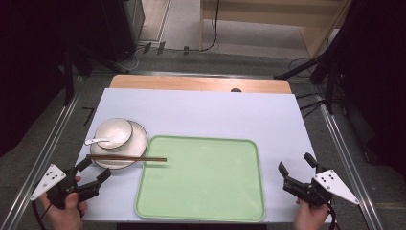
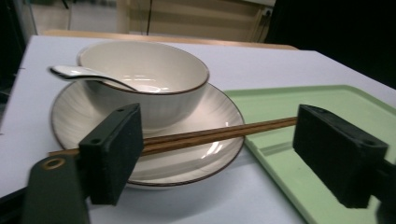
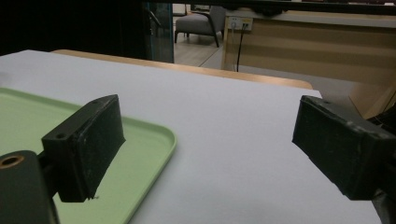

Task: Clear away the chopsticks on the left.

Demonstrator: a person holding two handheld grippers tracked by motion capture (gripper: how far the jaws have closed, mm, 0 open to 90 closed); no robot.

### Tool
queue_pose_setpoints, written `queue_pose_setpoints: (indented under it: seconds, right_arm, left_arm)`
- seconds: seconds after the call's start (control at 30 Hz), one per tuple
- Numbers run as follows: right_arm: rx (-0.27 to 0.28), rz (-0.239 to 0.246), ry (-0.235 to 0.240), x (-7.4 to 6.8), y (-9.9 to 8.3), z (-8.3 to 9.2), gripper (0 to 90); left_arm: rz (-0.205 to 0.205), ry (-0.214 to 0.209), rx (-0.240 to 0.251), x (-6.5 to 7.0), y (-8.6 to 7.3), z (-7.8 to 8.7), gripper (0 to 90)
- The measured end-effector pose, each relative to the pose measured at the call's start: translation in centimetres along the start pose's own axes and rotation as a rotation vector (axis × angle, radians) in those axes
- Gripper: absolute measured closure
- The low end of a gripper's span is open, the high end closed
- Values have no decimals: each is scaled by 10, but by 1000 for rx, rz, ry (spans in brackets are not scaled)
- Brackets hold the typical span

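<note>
A: What lay ahead of the left claw (image 1: 93, 172)?

B: On the tabletop (image 1: 201, 112), the green tray (image 1: 201, 179) sat to its right. Just ahead stood the plate (image 2: 70, 109), carrying the bowl (image 2: 154, 95) and spoon (image 2: 84, 74). The chopsticks (image 2: 210, 135) bridged plate rim and tray.

A: And the claws?

B: Both were wide open, empty; the right claw (image 1: 299, 167) was beyond the tray's right edge.

A: Handling?

B: Probably light, stiff, slippery chopsticks; pinch both mid-length. The ceramics looked fragile.

Left gripper (image 1: 95, 173): black frame, blocky screwed pads, grey dotted triangular plate.
Right gripper (image 1: 298, 166): matching black jaws, grey dotted plate, trailing cable.
</note>
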State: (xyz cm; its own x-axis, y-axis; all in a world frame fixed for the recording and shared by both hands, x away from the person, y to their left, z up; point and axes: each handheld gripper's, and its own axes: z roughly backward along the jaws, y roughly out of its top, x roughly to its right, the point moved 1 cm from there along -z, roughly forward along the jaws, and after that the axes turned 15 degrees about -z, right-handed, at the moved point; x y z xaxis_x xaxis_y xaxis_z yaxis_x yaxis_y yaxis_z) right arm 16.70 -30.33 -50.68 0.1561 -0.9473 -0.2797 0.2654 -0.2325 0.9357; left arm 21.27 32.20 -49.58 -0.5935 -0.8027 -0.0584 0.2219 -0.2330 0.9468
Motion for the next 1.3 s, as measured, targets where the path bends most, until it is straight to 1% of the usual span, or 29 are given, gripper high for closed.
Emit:
queue_pose_setpoints:
  seconds: [0.03,0.07,0.1,0.13,0.17,0.2,0.27,0.3,0.33,0.37,0.4,0.43,0.5,0.6,0.63,0.73,0.77,0.87,1.07,1.3]
  right_arm:
    - [0,0,0,0,0,0,91]
    - [-3,-1,-4,0,0,0,93]
    - [-3,-1,-6,0,-1,0,96]
    - [-6,-3,-6,0,-1,0,98]
    - [-8,-2,-7,0,-1,0,100]
    - [-8,-2,-7,0,-1,0,100]
    - [-8,-1,-7,-1,-1,0,100]
    - [-9,0,-7,-1,-2,0,100]
    - [-11,0,-8,-1,-2,0,100]
    - [-12,0,-10,-1,-2,-1,100]
    - [-15,-3,-11,-1,-2,-1,100]
    - [-15,-3,-11,-1,-2,-1,100]
    - [-20,-1,-13,-1,-3,-3,100]
    - [-22,1,-10,-1,-3,-4,108]
    - [-22,1,-10,-1,-3,-4,108]
    - [-20,1,-10,-2,-3,-3,128]
    - [-20,1,-11,-2,-4,-3,128]
    - [-24,-3,-12,-1,-4,-3,128]
    - [-30,-3,-16,-1,-5,-4,128]
    - [-43,-15,-16,0,-6,-6,128]
  left_arm:
    - [0,0,0,0,0,0,197]
    - [-3,2,-17,3,2,-3,197]
    - [-10,14,-33,9,4,-6,309]
    - [-17,12,-46,11,5,-8,481]
    - [-20,0,-63,14,6,-12,653]
    - [-23,-15,-74,17,8,-15,653]
    - [-20,-34,-101,22,10,-22,815]
    - [-16,-46,-118,24,12,-28,872]
    - [-20,-49,-133,26,13,-32,900]
    - [-25,-52,-147,28,14,-36,900]
    - [-42,-64,-183,32,15,-46,900]
    - [-42,-64,-183,32,15,-46,900]
    - [-55,-71,-212,34,14,-55,900]
    - [-65,-79,-245,35,14,-64,900]
    - [-65,-79,-245,35,14,-64,900]
    - [-84,-89,-274,38,12,-68,900]
    - [-99,-82,-289,39,12,-70,900]
    - [-98,-76,-297,40,11,-74,900]
    - [-106,-64,-304,38,14,-88,900]
    - [-98,-52,-302,36,17,-95,900]
